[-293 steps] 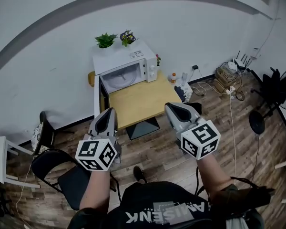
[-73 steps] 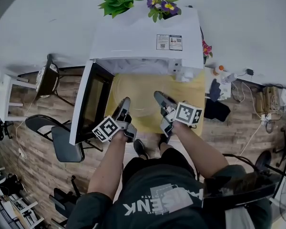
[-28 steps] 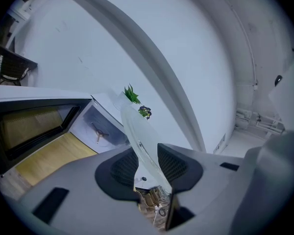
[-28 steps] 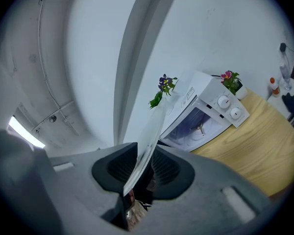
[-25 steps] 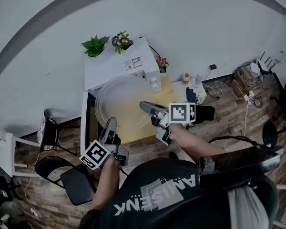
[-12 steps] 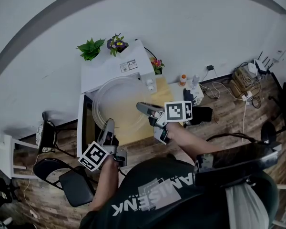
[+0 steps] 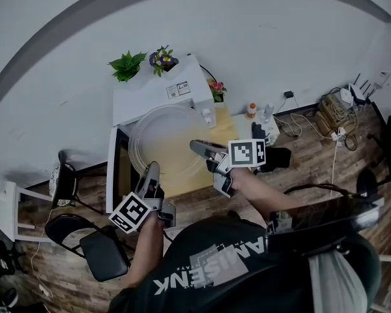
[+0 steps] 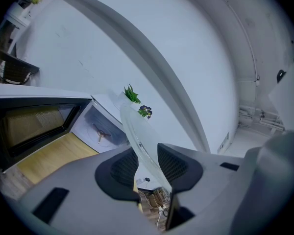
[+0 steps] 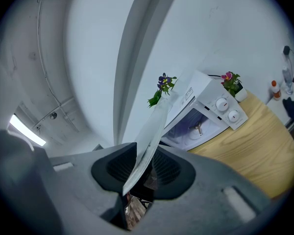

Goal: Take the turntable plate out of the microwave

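Observation:
The clear glass turntable plate [image 7: 163,139] hangs outside the white microwave [image 7: 158,89], above the wooden table [image 7: 186,182]. My left gripper [image 7: 150,172] is shut on the plate's near-left rim. My right gripper [image 7: 197,147] is shut on its right rim. In the left gripper view the plate [image 8: 136,129] runs edge-on between the pads of the left gripper [image 8: 146,164]. The right gripper view shows the plate [image 9: 153,129] the same way, pinched in the right gripper [image 9: 139,166]. The microwave cavity [image 8: 102,129] holds only the roller ring, and the door [image 7: 116,175] stands open to the left.
Two potted plants [image 7: 143,64] stand on the microwave. A black chair [image 7: 101,252] is at the lower left and a white stool [image 7: 3,207] beyond it. Bottles and clutter [image 7: 257,117] lie right of the table. Cables [image 7: 329,113] cover the floor at far right.
Since the oldest frames the plate has come out of the microwave, held by both grippers. Over the last second the plate and both grippers have stayed nearly still.

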`<state>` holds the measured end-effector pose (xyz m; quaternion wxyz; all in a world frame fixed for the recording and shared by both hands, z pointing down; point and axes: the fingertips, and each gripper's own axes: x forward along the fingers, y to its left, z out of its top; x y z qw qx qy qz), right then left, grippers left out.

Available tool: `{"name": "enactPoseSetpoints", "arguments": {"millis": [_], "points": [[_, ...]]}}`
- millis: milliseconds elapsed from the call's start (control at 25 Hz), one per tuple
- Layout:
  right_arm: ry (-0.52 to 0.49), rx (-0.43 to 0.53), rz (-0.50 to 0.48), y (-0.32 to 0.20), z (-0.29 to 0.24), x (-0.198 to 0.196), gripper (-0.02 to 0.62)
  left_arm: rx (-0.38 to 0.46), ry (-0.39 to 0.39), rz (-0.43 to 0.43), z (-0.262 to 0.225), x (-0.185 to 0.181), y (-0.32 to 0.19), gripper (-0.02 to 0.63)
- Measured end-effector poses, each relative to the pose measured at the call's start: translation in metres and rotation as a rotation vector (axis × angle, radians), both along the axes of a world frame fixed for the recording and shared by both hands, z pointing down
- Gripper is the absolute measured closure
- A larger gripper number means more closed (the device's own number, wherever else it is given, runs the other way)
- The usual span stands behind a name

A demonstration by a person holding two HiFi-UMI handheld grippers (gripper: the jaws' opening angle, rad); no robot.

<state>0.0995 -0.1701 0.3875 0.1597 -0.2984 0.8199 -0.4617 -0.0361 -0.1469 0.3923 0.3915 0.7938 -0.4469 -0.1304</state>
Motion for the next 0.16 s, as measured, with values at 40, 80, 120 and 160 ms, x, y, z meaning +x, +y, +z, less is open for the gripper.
{"name": "enactPoseSetpoints", "arguments": {"millis": [40, 80, 120, 160], "points": [[0.001, -0.001, 0.001, -0.0003, 0.0004, -0.0002, 0.494, 0.0, -0.001, 0.001, -0.0001, -0.0002, -0.0004, 0.483], [0.003, -0.001, 0.001, -0.0007, 0.0007, -0.0005, 0.492, 0.001, -0.002, 0.001, -0.0003, -0.0006, -0.0008, 0.482], [0.004, -0.002, 0.001, -0.0011, 0.0009, -0.0008, 0.492, 0.001, -0.003, 0.001, -0.0005, -0.0011, -0.0012, 0.482], [0.005, -0.002, 0.001, -0.0015, 0.0011, -0.0012, 0.492, 0.002, -0.003, 0.001, -0.0007, -0.0015, -0.0016, 0.482]]}}
